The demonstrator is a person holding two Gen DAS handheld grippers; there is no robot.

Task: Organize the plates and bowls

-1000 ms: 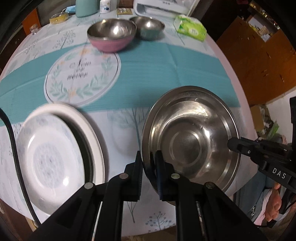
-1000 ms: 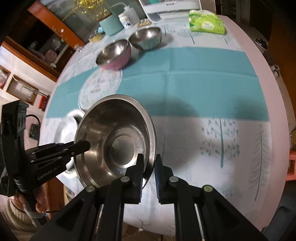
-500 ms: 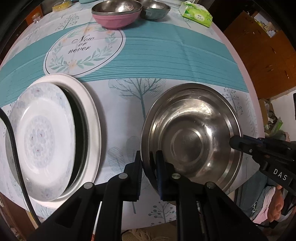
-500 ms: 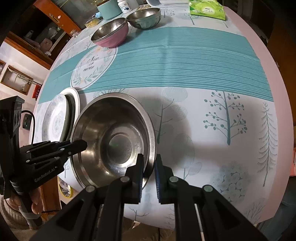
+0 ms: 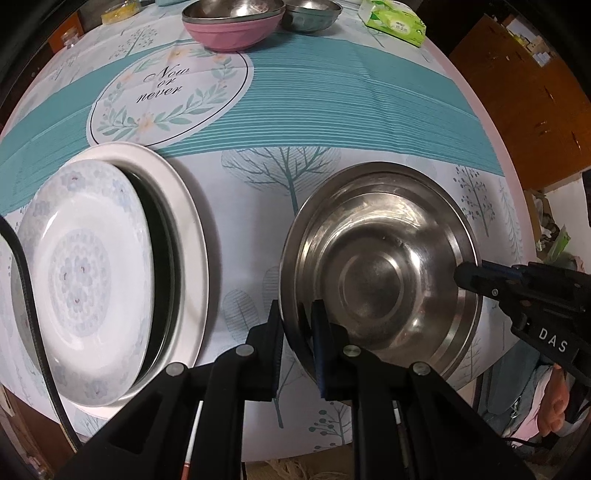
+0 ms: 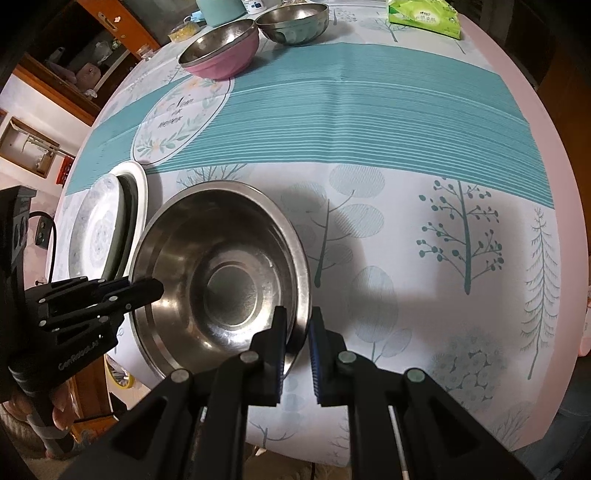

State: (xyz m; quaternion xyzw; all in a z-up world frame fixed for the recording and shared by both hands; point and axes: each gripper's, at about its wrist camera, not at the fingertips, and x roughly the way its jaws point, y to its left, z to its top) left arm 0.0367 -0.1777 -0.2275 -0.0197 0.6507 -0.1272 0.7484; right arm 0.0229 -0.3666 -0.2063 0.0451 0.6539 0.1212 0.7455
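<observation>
Left wrist view: left gripper (image 5: 297, 325) clamped on the near-left rim of a wide steel basin (image 5: 380, 269), one finger inside, one outside; right gripper (image 5: 467, 275) pinching the opposite rim. Basin near the table's (image 5: 332, 110) front edge, whether resting or just above it unclear. Left of the basin, a floral white plate (image 5: 81, 273) tilted in a larger white plate (image 5: 184, 236). Far beyond the basin, a pink bowl (image 5: 232, 31) beside a steel bowl (image 5: 312, 16), then a green tissue pack (image 5: 395, 22).

Right wrist view: right gripper (image 6: 297, 325) closed on the basin's (image 6: 221, 277) near-right rim; left gripper (image 6: 147, 290) gripping the far rim. Stacked plates (image 6: 99, 225) just left of the basin; pink bowl (image 6: 221, 50) and steel bowl (image 6: 293, 22) far behind it.
</observation>
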